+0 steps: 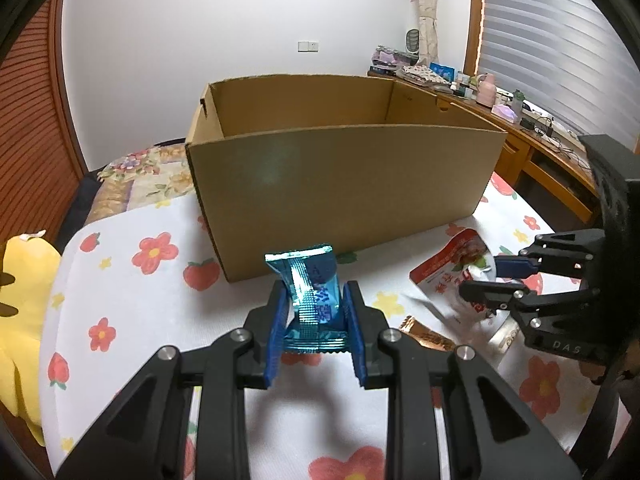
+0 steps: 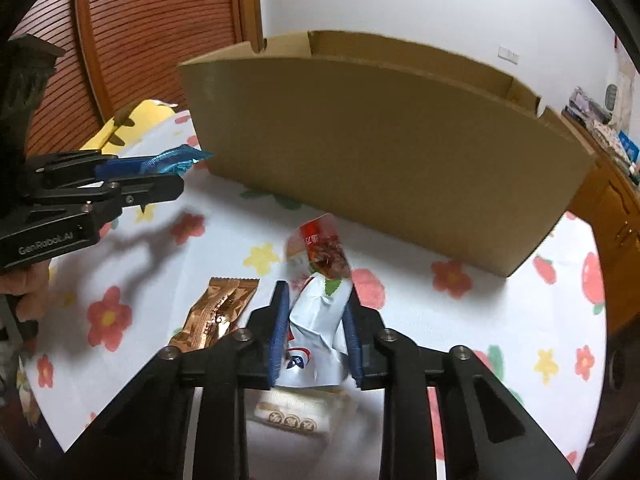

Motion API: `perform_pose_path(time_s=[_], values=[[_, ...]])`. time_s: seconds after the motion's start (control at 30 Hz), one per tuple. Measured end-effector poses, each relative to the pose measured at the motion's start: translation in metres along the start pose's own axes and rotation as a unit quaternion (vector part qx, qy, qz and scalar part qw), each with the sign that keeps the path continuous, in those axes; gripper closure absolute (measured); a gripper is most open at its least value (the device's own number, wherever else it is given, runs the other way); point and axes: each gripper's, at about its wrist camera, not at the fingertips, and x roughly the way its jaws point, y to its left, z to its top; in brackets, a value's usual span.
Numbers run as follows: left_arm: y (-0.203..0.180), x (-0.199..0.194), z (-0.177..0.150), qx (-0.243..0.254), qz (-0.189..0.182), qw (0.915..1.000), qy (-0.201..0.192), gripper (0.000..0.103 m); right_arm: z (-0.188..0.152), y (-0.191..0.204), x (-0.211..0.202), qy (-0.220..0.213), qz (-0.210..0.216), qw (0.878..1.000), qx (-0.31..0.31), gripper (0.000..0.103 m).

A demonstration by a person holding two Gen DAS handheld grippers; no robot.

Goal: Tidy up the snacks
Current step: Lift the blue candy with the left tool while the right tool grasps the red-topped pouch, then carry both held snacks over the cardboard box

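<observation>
My left gripper is shut on a shiny blue snack packet and holds it above the flowered cloth, in front of an open cardboard box. My right gripper is shut on a red and white snack pouch, lifted off the cloth near the box's front wall. In the left wrist view the right gripper holds the pouch at the right. In the right wrist view the left gripper with the blue packet is at the left.
A copper-coloured snack packet lies on the cloth left of my right gripper, and a white packet lies under it. A yellow plush toy sits at the far left. A cluttered wooden desk stands behind at the right.
</observation>
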Motion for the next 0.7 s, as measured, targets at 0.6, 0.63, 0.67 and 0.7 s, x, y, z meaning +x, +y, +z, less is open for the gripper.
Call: perform_pose_path(time_s=[0.6, 0.63, 0.67, 0.7], values=[[-0.029, -0.062, 0.058, 0.021, 0.008, 0.9980, -0.059, 0.077, 0.017, -0.014, -0.090, -0.081, -0.016, 0.997, 0.008, 0.082], [-0.030, -0.065, 0.063, 0.022, 0.008, 0.9978, -0.062, 0.077, 0.021, -0.014, -0.096, -0.086, -0.018, 0.996, 0.007, 0.082], [-0.032, -0.068, 0.067, 0.023, 0.008, 0.9975, -0.065, 0.077, 0.025, -0.016, -0.103, -0.091, -0.020, 0.996, 0.007, 0.082], [-0.032, -0.071, 0.070, 0.024, 0.008, 0.9973, -0.068, 0.077, 0.029, -0.017, -0.110, -0.096, -0.021, 0.995, 0.006, 0.082]])
